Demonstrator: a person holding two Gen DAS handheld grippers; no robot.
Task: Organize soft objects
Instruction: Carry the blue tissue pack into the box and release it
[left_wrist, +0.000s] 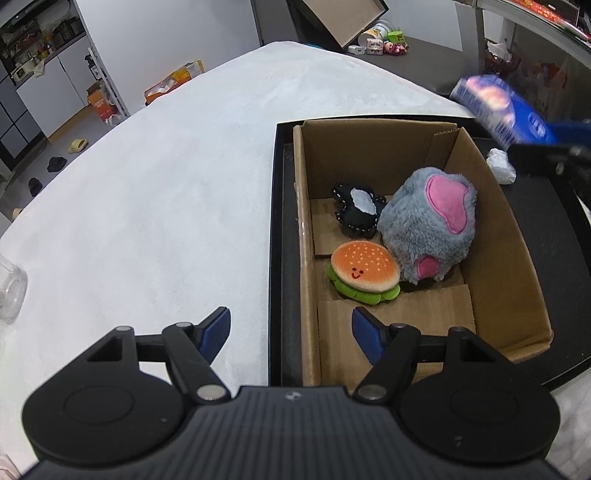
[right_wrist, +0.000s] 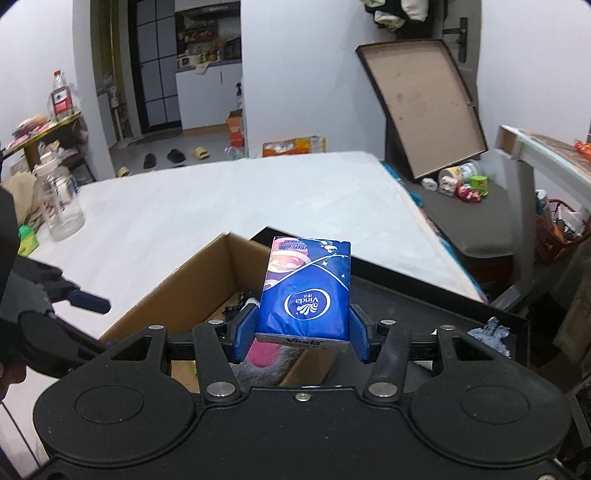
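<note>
A brown cardboard box (left_wrist: 502, 258) stands on a black tray (left_wrist: 277, 258). Inside it lie a fluffy grey and pink plush (left_wrist: 428, 229), a smiling burger plush (left_wrist: 364, 271) and a small black and white plush (left_wrist: 356, 212). My left gripper (left_wrist: 290, 332) hangs open over the box's near left wall, nothing between its fingers. My right gripper (right_wrist: 302, 334) is shut on a blue tissue pack (right_wrist: 306, 291), held above the box (right_wrist: 199, 291). In the left wrist view the same pack (left_wrist: 498, 107) shows blurred at the upper right, above the tray.
The tray sits on a wide white surface (left_wrist: 166, 184). A crumpled white tissue (left_wrist: 500, 166) lies on the tray right of the box. A clear plastic bottle (right_wrist: 61, 201) stands at the far left. A black-edged board (right_wrist: 424, 107) leans behind.
</note>
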